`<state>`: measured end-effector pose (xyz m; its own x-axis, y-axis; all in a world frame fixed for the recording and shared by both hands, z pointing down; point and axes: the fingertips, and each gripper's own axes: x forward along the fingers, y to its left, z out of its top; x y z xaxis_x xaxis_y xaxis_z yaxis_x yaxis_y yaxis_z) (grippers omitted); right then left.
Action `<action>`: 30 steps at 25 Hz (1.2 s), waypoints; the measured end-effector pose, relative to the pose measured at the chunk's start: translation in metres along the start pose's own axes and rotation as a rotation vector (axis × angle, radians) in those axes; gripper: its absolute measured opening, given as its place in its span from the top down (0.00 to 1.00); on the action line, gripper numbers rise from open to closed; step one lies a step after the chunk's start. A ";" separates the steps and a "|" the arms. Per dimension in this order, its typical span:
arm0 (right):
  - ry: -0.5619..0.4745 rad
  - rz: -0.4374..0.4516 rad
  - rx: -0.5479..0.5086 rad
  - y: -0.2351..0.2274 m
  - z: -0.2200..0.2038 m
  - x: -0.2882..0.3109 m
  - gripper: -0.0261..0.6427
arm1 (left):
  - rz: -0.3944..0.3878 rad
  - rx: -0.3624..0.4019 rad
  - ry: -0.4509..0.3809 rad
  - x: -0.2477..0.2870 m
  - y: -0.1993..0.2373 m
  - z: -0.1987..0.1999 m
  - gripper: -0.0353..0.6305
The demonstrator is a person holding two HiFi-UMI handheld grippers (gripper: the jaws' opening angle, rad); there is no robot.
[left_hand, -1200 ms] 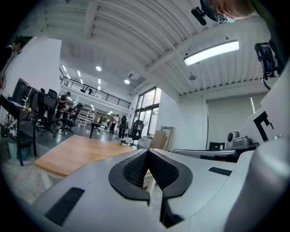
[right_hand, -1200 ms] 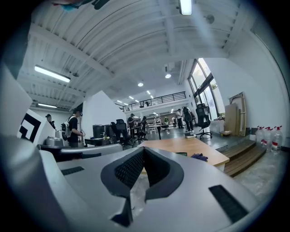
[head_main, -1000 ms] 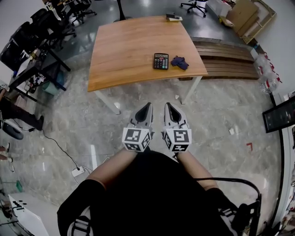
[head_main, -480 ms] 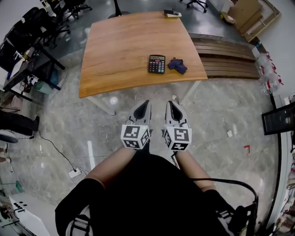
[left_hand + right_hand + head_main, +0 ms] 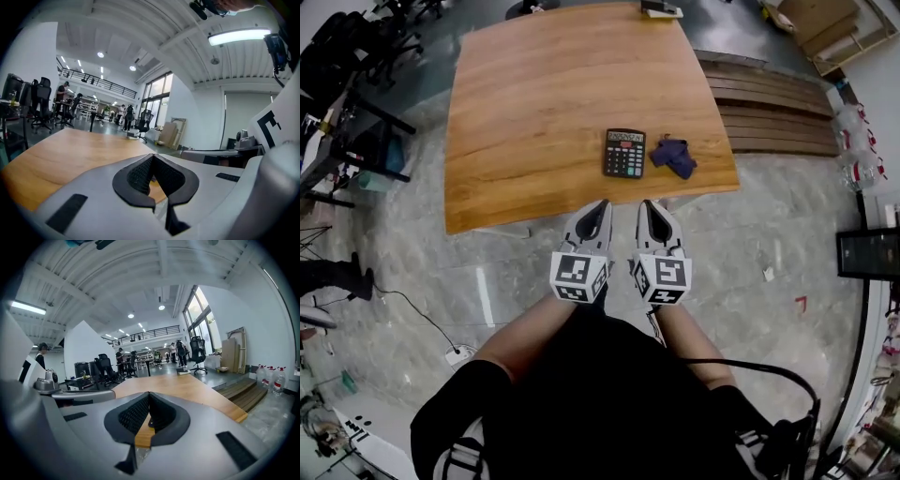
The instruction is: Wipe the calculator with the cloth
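Observation:
A black calculator (image 5: 624, 153) lies flat on the wooden table (image 5: 534, 112) near its front edge. Just right of it sits a crumpled dark blue cloth (image 5: 673, 157). My left gripper (image 5: 598, 205) and right gripper (image 5: 647, 205) are held side by side, just short of the table's front edge, below the calculator. Both are shut and hold nothing. In the left gripper view my left gripper (image 5: 151, 165) has its jaws together over the table top (image 5: 70, 150). The right gripper view likewise shows my right gripper (image 5: 147, 404) with jaws closed and the table (image 5: 187, 390) ahead.
A small dark object (image 5: 661, 9) lies at the table's far edge. Wooden planks (image 5: 778, 112) are stacked on the floor to the right. Office chairs and desks (image 5: 347, 66) stand at the left. A cable and floor socket (image 5: 455, 354) lie on the marble floor at lower left.
The person has walked toward the table with both grippers held together. The table, calculator and cloth now lie much closer, and the gripper tips have reached the table's front edge.

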<state>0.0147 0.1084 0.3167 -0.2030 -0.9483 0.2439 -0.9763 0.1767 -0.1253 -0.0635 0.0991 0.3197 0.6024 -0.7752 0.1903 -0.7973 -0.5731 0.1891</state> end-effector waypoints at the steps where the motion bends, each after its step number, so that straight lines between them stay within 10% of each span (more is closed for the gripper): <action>1: 0.008 -0.008 0.005 -0.005 0.001 0.018 0.94 | -0.007 0.004 0.004 0.015 0.010 0.002 0.94; 16: 0.081 -0.034 0.020 -0.045 0.003 0.132 0.94 | -0.009 -0.044 0.087 0.129 0.075 -0.001 0.94; 30: 0.312 0.011 -0.045 -0.108 -0.109 0.210 0.94 | 0.012 -0.164 0.275 0.202 0.113 -0.110 0.94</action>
<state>0.0698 -0.0808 0.4865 -0.2203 -0.8210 0.5267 -0.9748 0.2049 -0.0882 -0.0274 -0.0929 0.4851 0.5984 -0.6679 0.4425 -0.8012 -0.4967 0.3338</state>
